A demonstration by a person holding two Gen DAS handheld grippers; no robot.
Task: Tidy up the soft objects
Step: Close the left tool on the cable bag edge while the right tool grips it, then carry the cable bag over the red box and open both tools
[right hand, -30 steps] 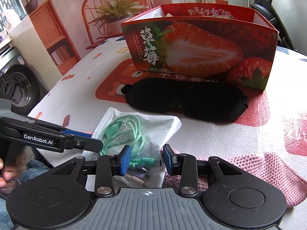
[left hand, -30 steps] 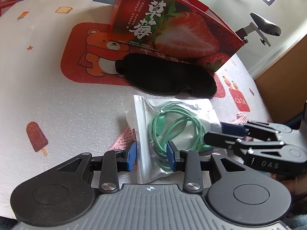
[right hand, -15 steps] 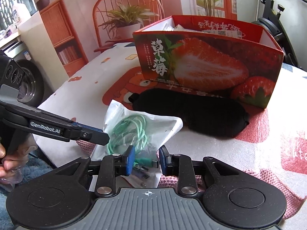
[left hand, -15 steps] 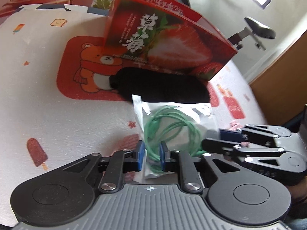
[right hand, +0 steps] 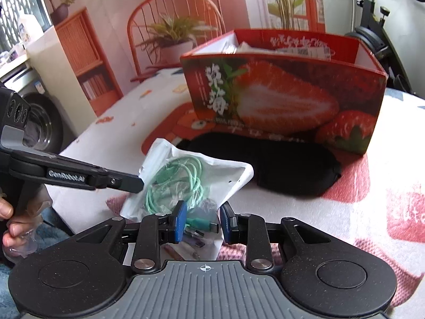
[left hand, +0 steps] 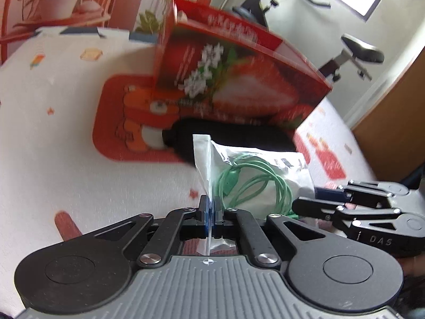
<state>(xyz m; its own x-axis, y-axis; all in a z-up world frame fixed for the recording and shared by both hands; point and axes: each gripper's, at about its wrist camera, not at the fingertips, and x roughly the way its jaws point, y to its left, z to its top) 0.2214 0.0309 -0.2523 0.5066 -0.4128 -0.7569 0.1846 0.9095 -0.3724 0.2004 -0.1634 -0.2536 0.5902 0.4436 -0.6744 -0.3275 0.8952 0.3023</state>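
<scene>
Left wrist view: the left gripper has its fingers clamped on the bag edge; at 3 o'clock, the right gripper has its fingers apart astride the bag's corner.

We count one clear bag holding one coiled green cable and a few loose plugs we cannot number; one black eye mask; one strawberry box; one bear mat; one pink knit cloth; two grippers, left and right.
</scene>
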